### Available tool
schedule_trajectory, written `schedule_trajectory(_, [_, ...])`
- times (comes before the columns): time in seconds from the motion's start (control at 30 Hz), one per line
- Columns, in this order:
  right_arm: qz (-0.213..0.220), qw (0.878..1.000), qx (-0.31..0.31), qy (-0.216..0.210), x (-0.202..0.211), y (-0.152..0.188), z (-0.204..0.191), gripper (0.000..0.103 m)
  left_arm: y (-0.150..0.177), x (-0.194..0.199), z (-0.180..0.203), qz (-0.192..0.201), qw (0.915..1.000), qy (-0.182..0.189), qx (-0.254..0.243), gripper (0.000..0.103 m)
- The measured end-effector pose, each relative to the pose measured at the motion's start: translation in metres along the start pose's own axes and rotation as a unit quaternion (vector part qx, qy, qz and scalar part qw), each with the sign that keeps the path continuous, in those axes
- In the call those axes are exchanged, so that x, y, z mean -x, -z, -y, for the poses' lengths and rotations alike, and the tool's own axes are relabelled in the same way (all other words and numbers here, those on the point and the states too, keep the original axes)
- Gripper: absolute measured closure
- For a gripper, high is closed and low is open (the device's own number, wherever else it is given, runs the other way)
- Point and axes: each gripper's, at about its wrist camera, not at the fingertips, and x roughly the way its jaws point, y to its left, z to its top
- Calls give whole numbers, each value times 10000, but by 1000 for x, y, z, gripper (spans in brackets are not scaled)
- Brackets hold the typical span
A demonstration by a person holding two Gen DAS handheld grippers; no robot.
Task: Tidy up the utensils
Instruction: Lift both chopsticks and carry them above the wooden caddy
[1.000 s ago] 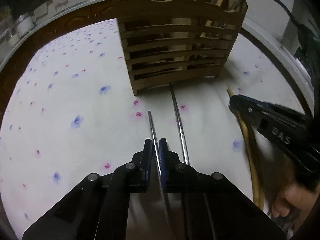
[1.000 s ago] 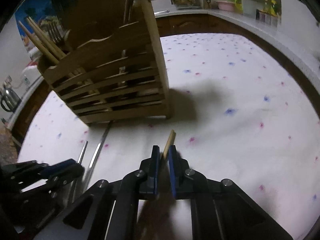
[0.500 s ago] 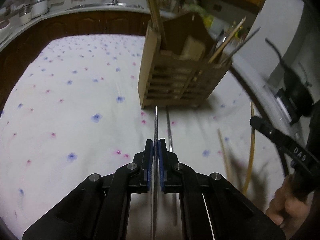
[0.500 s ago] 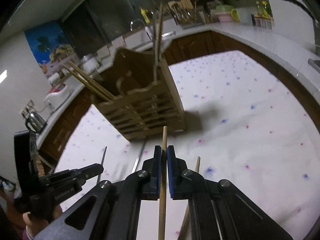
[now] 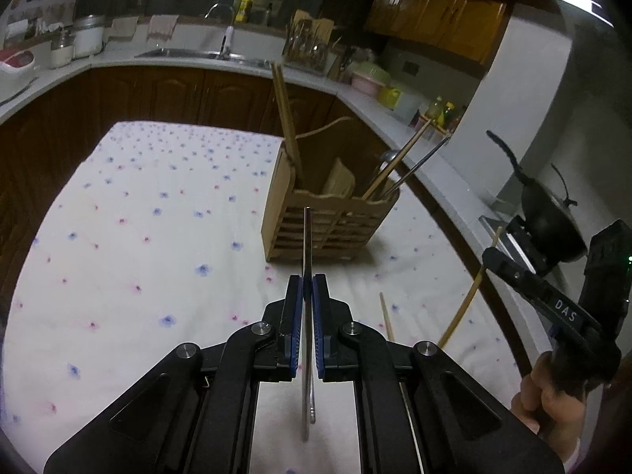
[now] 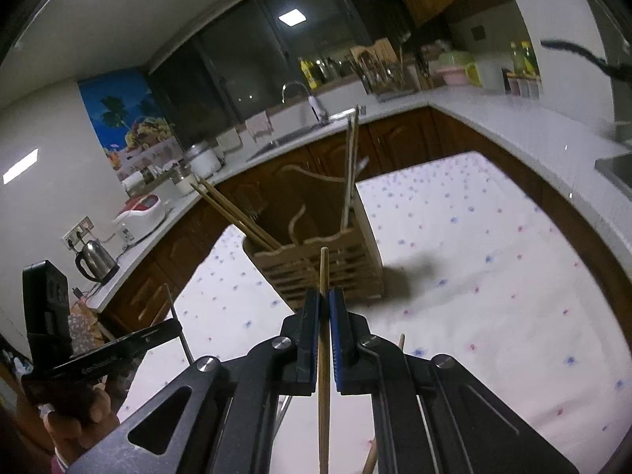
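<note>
My left gripper (image 5: 307, 288) is clamped on a metal chopstick (image 5: 307, 245), my right gripper (image 6: 324, 302) on a wooden chopstick (image 6: 323, 272). Both point at the wooden utensil holder (image 5: 328, 217), frame centre, on the floral-cloth counter (image 5: 138, 237). One more wooden chopstick lying loose (image 5: 386, 316), lower right.

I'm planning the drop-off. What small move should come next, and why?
Probably carry both forward over the wooden caddy. The left gripper is shut on a metal chopstick, the right gripper on a wooden chopstick, both short of its open top.
</note>
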Motion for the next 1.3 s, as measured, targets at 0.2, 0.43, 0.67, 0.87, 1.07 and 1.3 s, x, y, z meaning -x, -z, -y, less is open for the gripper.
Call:
schedule_trajectory(0.2, [317,9994,122,-11,21,-12,-7,98,-5,19,4,266,9996,-10,-81,99])
schedule_trajectory(0.43, [500,9987,141,-12,31,-21,-11,98,-10,31,5,420,9991,-15,-93,99])
schedule_trajectory(0.67, [594,9980,199,-28,36,-26,-13,98,-17,39,6,558,9984,-32,-115,99])
schedule_trajectory(0.87, [653,9976,237,-29,37,-32,-14,98,-25,43,8,684,9976,-37,-132,99])
schedule_trajectory(1.07, [765,9967,274,-31,39,-43,-14,98,-44,49,13,909,9957,-30,-168,99])
schedule_trajectory(1.3, [1068,9937,342,3,37,-74,-17,98,-81,51,21,1332,9908,-32,-221,99])
